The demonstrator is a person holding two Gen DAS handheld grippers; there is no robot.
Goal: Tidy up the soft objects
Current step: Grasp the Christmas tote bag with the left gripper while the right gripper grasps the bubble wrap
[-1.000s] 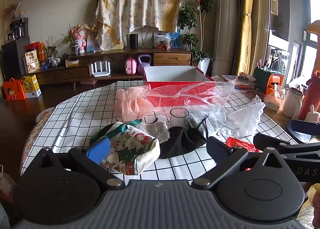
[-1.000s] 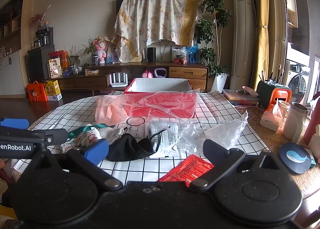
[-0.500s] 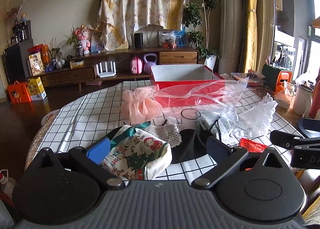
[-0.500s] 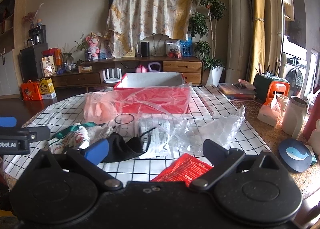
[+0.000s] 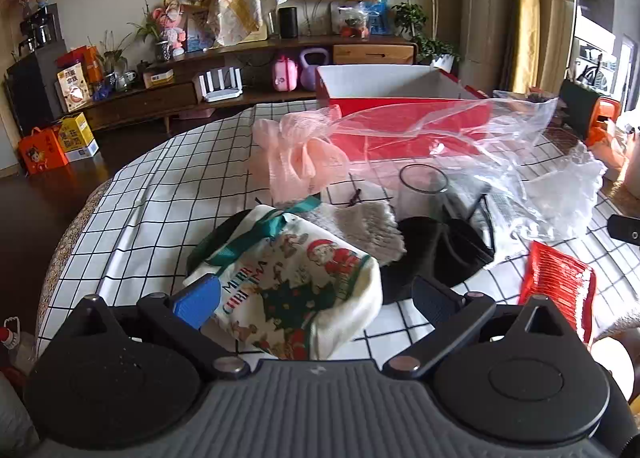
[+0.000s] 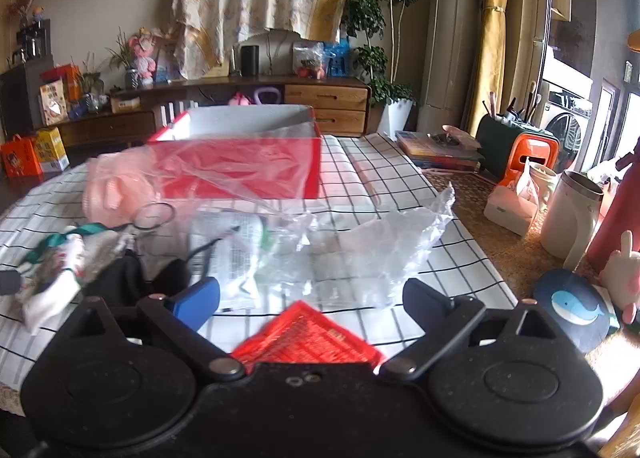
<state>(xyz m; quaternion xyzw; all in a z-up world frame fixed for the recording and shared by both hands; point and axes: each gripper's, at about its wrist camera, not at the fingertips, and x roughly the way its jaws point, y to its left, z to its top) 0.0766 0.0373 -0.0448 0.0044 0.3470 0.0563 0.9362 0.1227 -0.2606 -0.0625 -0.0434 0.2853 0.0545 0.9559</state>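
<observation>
A white Christmas-print cloth bag [image 5: 296,290] with a green ribbon lies on the checked tablecloth, between the fingers of my open left gripper [image 5: 316,298]. Behind it lie a grey knit cloth [image 5: 368,226], a black face mask [image 5: 436,250] and a pink mesh bundle [image 5: 300,158]. My right gripper [image 6: 312,298] is open and empty above a red foil packet [image 6: 308,338]; the packet also shows in the left wrist view [image 5: 560,282]. Crumpled clear plastic [image 6: 360,250] lies ahead of it. A red box [image 6: 244,154] with a white inside stands behind.
A clear glass [image 5: 424,186] stands by the mask. At the table's right edge are a white mug [image 6: 572,210], a blue whale coaster [image 6: 576,306], an orange holder [image 6: 528,158] and stacked books [image 6: 440,154]. A sideboard [image 5: 240,74] stands beyond the table.
My left gripper has moved forward and down, so the Christmas bag now sits between its fingers. My right gripper has swung to the right and come down over the red packet.
</observation>
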